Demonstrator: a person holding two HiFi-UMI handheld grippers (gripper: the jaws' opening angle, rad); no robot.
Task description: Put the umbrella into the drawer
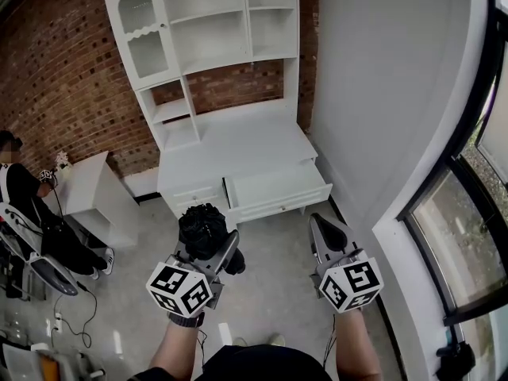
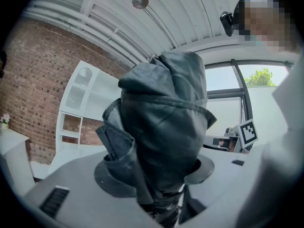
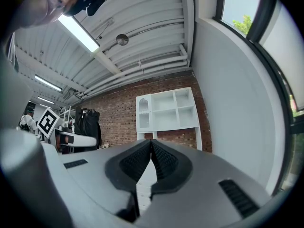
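A black folded umbrella (image 1: 202, 227) sits bunched between the jaws of my left gripper (image 1: 208, 243), which is shut on it. In the left gripper view the umbrella (image 2: 164, 122) fills the middle and hides most of what lies ahead. My right gripper (image 1: 327, 235) is held beside it, shut and empty; its pads (image 3: 161, 160) meet at the tips. Ahead stands a white cabinet with a shelf unit (image 1: 214, 62) on top. Its right-hand drawer (image 1: 278, 189) is pulled open and looks empty. The left drawer (image 1: 194, 195) is closed. Both grippers are short of the cabinet, above the grey floor.
A small white side table (image 1: 91, 190) stands left of the cabinet by the brick wall (image 1: 55, 70). A person (image 1: 24, 205) sits at the far left among chairs and floor cables. A white wall (image 1: 381, 94) and dark-framed windows (image 1: 468, 236) run along the right.
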